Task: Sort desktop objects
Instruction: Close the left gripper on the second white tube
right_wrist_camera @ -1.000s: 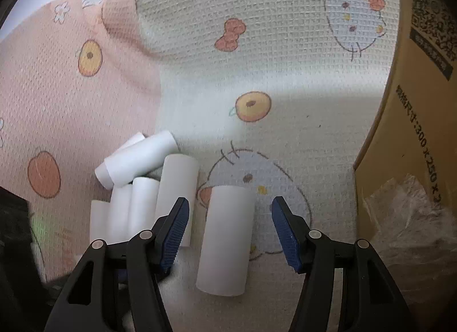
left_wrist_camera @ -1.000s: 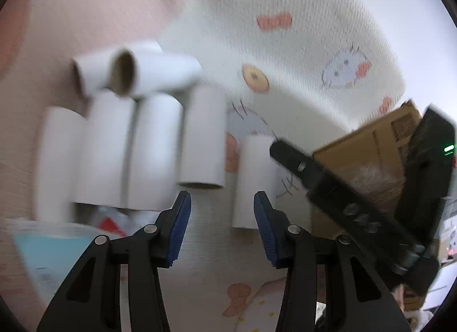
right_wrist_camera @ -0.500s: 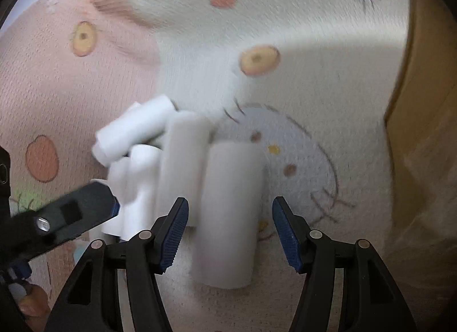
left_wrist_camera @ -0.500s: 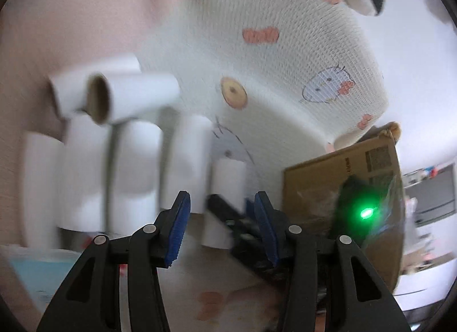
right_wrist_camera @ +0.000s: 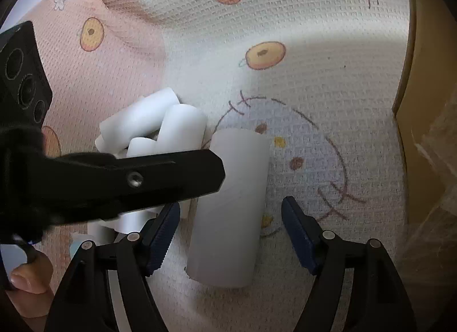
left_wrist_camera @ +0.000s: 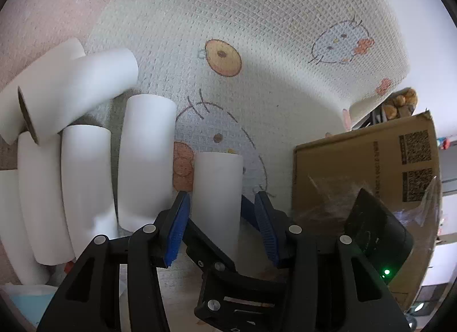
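White roll [right_wrist_camera: 231,206] flat, long axis along parted right gripper [right_wrist_camera: 230,235] (untouched); left gripper [left_wrist_camera: 220,232] likewise open

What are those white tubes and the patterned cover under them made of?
The white tubes look like matte paper over cardboard: one tilted tube shows a brown core. The cover seems soft woven cloth, judging by its waffle grid and printed cartoons.

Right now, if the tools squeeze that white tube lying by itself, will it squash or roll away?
The lone white tube probably rolls sideways easily, since it lies flat on the cloth. The hollow tube on the pile suggests light cardboard, so a hard squeeze might dent it.
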### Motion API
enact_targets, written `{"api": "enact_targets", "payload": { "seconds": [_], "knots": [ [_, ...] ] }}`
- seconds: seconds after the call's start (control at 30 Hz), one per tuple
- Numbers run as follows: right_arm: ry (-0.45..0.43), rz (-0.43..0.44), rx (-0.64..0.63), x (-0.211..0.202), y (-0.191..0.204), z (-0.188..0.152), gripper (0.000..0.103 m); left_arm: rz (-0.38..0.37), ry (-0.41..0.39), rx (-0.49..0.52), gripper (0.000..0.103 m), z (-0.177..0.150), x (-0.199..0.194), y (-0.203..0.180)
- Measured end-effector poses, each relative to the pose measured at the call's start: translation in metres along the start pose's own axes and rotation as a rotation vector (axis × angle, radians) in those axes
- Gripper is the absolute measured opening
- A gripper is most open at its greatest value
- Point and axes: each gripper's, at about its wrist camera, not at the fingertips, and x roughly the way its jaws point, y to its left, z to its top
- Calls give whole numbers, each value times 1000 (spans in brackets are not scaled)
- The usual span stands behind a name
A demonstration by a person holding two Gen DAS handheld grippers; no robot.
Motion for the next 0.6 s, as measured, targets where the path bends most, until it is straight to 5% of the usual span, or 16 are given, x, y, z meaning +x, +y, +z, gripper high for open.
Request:
{"api": "enact_targets", "payload": {
  "seconds": [0.17,0.27,0.6],
  "knots": [
    [9,-16,-29,-3,4,-4,71,44,78,35,51,2,10,0],
    [19,-11,-91,-6,12,-10,60,17,119,47,51,6,15,-1],
    [30,-2,-94,-5,13,-5,52,82,154,43,51,16,23,-5]
  ]
}}
